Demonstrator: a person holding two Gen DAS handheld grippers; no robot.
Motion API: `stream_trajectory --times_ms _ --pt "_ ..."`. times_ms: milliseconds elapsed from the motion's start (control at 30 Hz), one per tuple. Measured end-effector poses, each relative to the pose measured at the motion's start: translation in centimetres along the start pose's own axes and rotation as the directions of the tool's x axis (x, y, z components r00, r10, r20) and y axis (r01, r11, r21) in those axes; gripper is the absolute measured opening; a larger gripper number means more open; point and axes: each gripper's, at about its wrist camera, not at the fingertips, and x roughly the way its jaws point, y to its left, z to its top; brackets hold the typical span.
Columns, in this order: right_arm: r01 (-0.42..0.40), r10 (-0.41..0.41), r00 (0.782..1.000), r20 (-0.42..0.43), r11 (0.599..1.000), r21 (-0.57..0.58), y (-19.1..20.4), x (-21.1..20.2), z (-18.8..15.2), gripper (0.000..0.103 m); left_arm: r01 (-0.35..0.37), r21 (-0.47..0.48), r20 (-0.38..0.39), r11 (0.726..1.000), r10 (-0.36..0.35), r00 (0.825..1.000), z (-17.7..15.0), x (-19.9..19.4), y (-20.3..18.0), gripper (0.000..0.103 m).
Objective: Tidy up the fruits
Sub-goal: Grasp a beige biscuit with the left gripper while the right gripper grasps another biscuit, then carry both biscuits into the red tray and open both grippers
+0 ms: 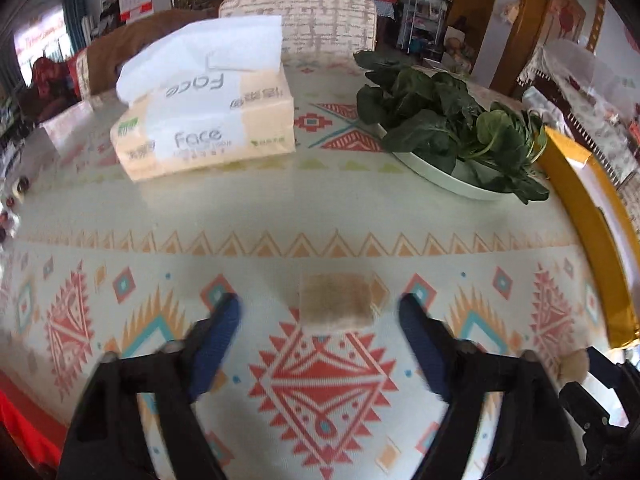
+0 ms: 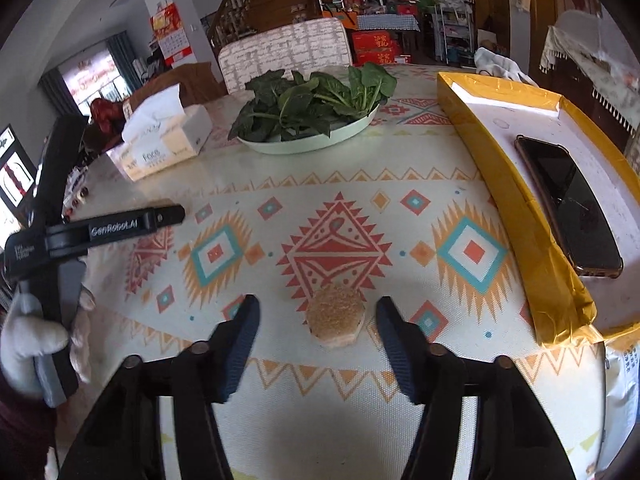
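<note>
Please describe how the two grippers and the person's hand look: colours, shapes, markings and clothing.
Each gripper has two black arms ending in dark blue ribbed pads: the left gripper and the right gripper. Small round brownish pins sit on the arms. In the right wrist view, the left tool carries white lettering "GenRobot.AI" on a black bar. The left hand wears a white glove, with a dark red sleeve below it.

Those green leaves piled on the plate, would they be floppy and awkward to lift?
Probably. The leaves look thin and loosely heaped, so they would likely droop and come apart rather than lift together. Some overhang the plate rim, so a push might spill them. They are probably light.
</note>
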Motion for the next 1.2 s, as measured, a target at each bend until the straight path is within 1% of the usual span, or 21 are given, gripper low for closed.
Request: stream_trajectory --times_ms 33,67,100,133,233,400,533,667,767,867,967,1033,1200 --pt "0.008 -0.008 1.0 0.004 1.0 -0.007 0.1 -0.1 0.0 0.054 -0.014 0.009 0.006 1.0 0.013 1.0 0.1 0.0 -0.1 0.057" --pt "0.005 -0.005 1.0 0.002 1.0 -0.009 0.1 0.0 0.0 0.047 -0.029 0.021 0.014 0.999 0.029 0.999 0.1 -0.1 -0.3 0.047" --pt "0.008 -0.008 1.0 0.004 1.0 -0.01 0.0 0.0 0.0 0.043 -0.03 0.031 0.021 0.999 0.029 0.999 0.0 -0.2 -0.4 0.036" --pt "0.005 -0.005 1.0 0.003 1.0 -0.008 0.0 0.0 0.0 0.033 -0.026 0.036 0.022 0.999 0.025 0.999 0.0 -0.3 -0.5 0.03" --pt "-0.029 0.028 1.0 0.003 0.999 0.015 -0.2 -0.1 0.0 0.033 -0.022 0.033 0.022 0.999 0.022 1.0 -0.3 -0.8 -0.5 0.031" --pt "-0.095 0.093 0.995 0.03 0.994 0.062 -0.8 -1.0 0.0 0.033 0.002 0.016 0.048 1.0 -0.002 0.999 -1.4 -3.1 0.2 0.031" --pt "-0.159 0.156 0.987 0.04 0.983 0.096 -1.1 -1.6 -0.1 0.033 0.028 -0.012 0.073 1.0 -0.027 0.997 -2.7 -6.2 1.5 0.031" --pt "-0.22 0.217 0.975 0.04 0.968 0.123 -0.8 -2.1 -0.3 0.033 0.067 -0.059 0.11 0.996 -0.06 0.992 -4.9 -10.4 3.8 0.031" --pt "-0.247 0.244 0.969 0.041 0.962 0.115 0.5 -2.9 -0.5 0.033 0.104 -0.108 0.137 0.989 -0.089 0.987 -6.4 -13.3 6.0 0.031" --pt "-0.304 0.302 0.953 0.037 0.946 0.111 2.3 -4.1 -1.0 0.033 0.132 -0.156 0.174 0.979 -0.104 0.979 -8.1 -16.2 8.4 0.031" --pt "-0.34 0.338 0.94 0.031 0.937 0.077 4.9 -5.6 -1.5 0.033 0.148 -0.213 0.21 0.966 -0.103 0.972 -10.2 -18.6 11.2 0.031" --pt "-0.354 0.353 0.935 0.03 0.934 0.047 6.7 -6.7 -1.7 0.033 0.147 -0.244 0.228 0.959 -0.09 0.97 -11.7 -19.9 13.0 0.031" --pt "-0.389 0.39 0.92 0.021 0.92 -0.045 11.9 -8.7 -2.4 0.033 0.109 -0.333 0.266 0.937 -0.018 0.964 -15.8 -22.9 18.0 0.031"
